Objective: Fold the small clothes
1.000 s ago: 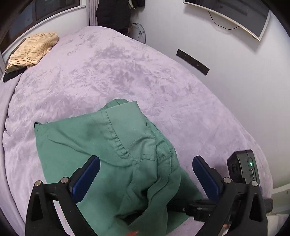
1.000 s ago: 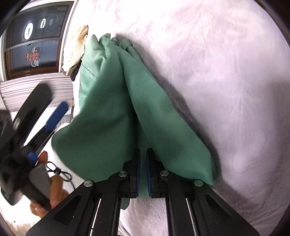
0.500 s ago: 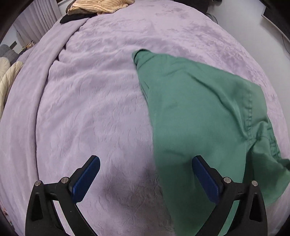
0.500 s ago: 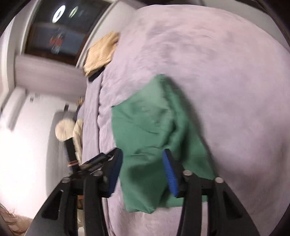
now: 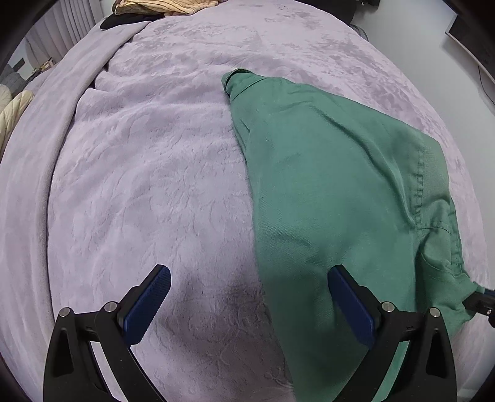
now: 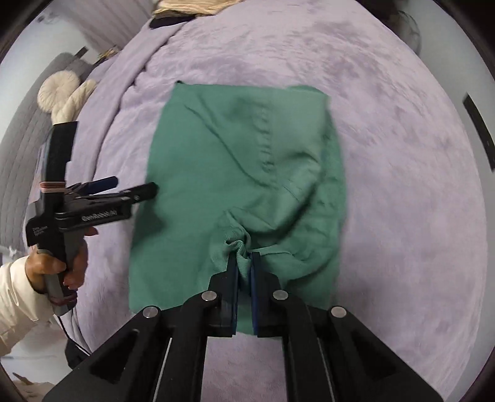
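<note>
Right gripper (image 6: 243,263): we find its jaws have just been closing and now pinch a gathered, ribbed bunch of the green garment (image 6: 241,173) between the blue pads. Only a thin strip of cloth shows in the gap.
Cloth at the right gripper: the pinched bunch sits at the garment's near edge, with wrinkles fanning out from it. The rest of the garment spreads away from the fingers over the bed.
Left gripper (image 5: 247,304): we record its jaws wide apart and holding nothing. In its own view the left pad stands over bare cover and the right pad (image 5: 351,306) over the garment's near part; we cannot tell whether that pad touches the cloth.
Left gripper, seen from the right: it lies just beside the garment's left edge, held by a hand (image 6: 66,263) in a pale sleeve (image 6: 15,293).
Green garment: we note it lies mostly flat in a rough rectangle near the middle of the bed, with a stitched seam running across it.
Lilac bed cover (image 5: 148,185): plush, with a long fold along its left side.
Far edge: a tan striped cloth (image 5: 161,6) lies on a dark item, well apart from the garment.
</note>
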`<control>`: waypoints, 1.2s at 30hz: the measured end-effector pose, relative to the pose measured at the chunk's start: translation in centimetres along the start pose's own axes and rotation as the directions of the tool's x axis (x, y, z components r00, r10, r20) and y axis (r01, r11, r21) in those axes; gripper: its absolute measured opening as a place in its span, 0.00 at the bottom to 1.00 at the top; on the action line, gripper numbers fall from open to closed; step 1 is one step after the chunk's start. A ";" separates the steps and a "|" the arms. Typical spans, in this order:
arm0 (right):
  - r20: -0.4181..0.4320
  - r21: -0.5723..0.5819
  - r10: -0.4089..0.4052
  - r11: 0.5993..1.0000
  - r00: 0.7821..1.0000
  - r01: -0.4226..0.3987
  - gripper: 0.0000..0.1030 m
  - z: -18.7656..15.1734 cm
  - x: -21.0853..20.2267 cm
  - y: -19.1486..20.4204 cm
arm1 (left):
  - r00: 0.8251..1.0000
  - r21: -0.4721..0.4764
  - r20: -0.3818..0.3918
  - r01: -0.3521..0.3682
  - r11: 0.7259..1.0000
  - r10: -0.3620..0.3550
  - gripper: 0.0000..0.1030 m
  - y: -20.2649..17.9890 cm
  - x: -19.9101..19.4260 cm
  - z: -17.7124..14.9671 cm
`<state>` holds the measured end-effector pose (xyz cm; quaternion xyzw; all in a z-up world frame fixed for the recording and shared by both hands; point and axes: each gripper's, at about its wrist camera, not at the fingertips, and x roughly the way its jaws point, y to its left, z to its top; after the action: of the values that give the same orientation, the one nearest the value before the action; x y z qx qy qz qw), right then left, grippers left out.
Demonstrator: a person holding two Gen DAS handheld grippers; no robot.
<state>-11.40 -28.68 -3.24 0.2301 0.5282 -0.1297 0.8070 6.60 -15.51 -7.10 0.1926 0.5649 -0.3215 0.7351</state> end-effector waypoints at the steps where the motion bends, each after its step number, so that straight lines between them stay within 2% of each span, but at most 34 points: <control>1: -0.022 0.062 -0.008 0.998 1.000 0.009 0.07 -1.3 0.4 -1.8 | 1.000 -0.001 0.000 0.003 1.000 -0.003 0.99 0.1 0.2 0.0; 3: -0.066 0.200 0.026 0.980 0.997 -0.012 0.07 -4.2 2.0 -5.3 | 1.000 -0.011 -0.009 0.013 1.000 -0.013 0.99 0.3 0.5 -0.1; 5: -0.071 0.301 0.093 0.951 0.993 -0.067 0.06 -6.6 3.7 -7.9 | 0.999 -0.022 -0.024 0.031 0.999 -0.032 0.99 0.4 0.6 0.0; 7: -0.035 0.383 0.156 0.914 0.987 -0.131 0.07 -8.1 3.7 -9.3 | 1.000 -0.010 -0.026 0.016 1.000 -0.016 0.99 0.3 0.0 0.0; 9: 0.020 0.434 0.163 0.887 0.986 -0.155 0.07 -8.9 2.3 -10.1 | 1.000 0.022 -0.015 -0.001 1.000 0.001 0.99 0.1 -1.0 -0.3; 11: 0.087 0.451 0.127 0.879 0.988 -0.153 0.11 -8.8 -0.1 -10.5 | 1.000 0.045 -0.004 0.009 0.999 -0.009 0.99 0.0 -2.3 -0.9; 13: 0.162 0.422 0.136 0.885 0.977 -0.194 0.12 -7.6 -2.2 -10.6 | 0.999 0.061 -0.004 0.038 0.997 -0.038 0.99 -0.3 -3.2 -1.9; 14: 0.193 0.396 0.155 0.891 0.969 -0.221 0.24 -6.4 -3.0 -10.4 | 0.999 0.076 -0.006 0.049 0.996 -0.049 0.99 -0.6 -3.6 -2.5; 15: 0.205 0.372 0.175 0.896 0.963 -0.242 0.43 -5.0 -3.3 -10.1 | 0.998 0.090 -0.010 0.057 0.994 -0.056 0.99 -1.1 -3.8 -3.2; 16: 0.213 0.341 0.191 0.904 0.958 -0.256 0.55 -3.4 -3.2 -9.7 | 0.998 0.100 -0.014 0.065 0.993 -0.063 0.99 -1.5 -4.0 -3.9; 19: 0.202 0.269 0.225 0.923 0.953 -0.275 0.55 1.0 -1.2 -8.1 | 0.996 0.116 -0.050 0.078 0.990 -0.073 0.99 -2.7 -3.5 -5.9; 21: 0.174 0.258 0.219 0.931 0.960 -0.259 0.52 3.7 1.1 -7.2 | 0.994 0.105 -0.076 0.088 0.991 -0.080 0.99 -3.0 -2.9 -7.2; 24: 0.127 0.267 0.202 0.936 0.971 -0.230 0.49 5.7 3.8 -7.3 | 0.991 0.057 -0.082 0.109 0.992 -0.104 0.99 -2.7 -2.2 -8.4; 26: 0.077 0.275 0.212 0.935 0.974 -0.226 0.35 6.4 5.6 -7.2 | 0.991 0.040 -0.081 0.112 0.993 -0.109 0.99 -2.4 -1.9 -8.7; 27: 0.060 0.283 0.232 0.929 0.971 -0.239 0.07 6.5 6.4 -7.1 | 0.991 0.037 -0.082 0.111 0.993 -0.108 0.99 -2.4 -1.8 -8.8; 28: 0.058 0.280 0.249 0.926 0.967 -0.255 0.07 6.6 6.5 -6.8 | 0.991 0.036 -0.081 0.110 0.993 -0.107 0.99 -2.3 -1.8 -8.9; 29: 0.070 0.245 0.219 0.942 0.973 -0.230 0.07 6.8 6.0 -6.3 | 0.991 0.039 -0.076 0.110 0.993 -0.107 0.99 -2.4 -1.9 -9.0; 30: 0.102 0.167 0.158 0.971 0.982 -0.173 0.06 7.2 4.6 -5.1 | 0.992 0.048 -0.072 0.108 0.993 -0.104 0.99 -2.5 -2.1 -9.0; 32: 0.183 0.046 0.065 0.996 0.981 -0.074 0.06 8.4 1.9 -3.5 | 0.993 0.073 -0.056 0.105 0.992 -0.101 0.99 -2.9 -2.4 -9.1; 33: 0.194 0.021 0.049 0.998 0.980 -0.054 0.06 9.1 1.4 -3.4 | 0.994 0.085 -0.046 0.104 0.991 -0.101 0.99 -3.1 -2.4 -9.1; 36: 0.152 0.040 0.022 0.999 0.988 -0.029 0.03 10.8 3.0 -5.0 | 0.995 0.105 -0.044 0.090 0.990 -0.085 0.99 -3.8 -1.9 -9.2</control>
<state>-3.88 -38.33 -3.50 0.2435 0.4597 -0.1476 0.8412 -2.78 -11.79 -7.60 0.2130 0.5691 -0.3794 0.6977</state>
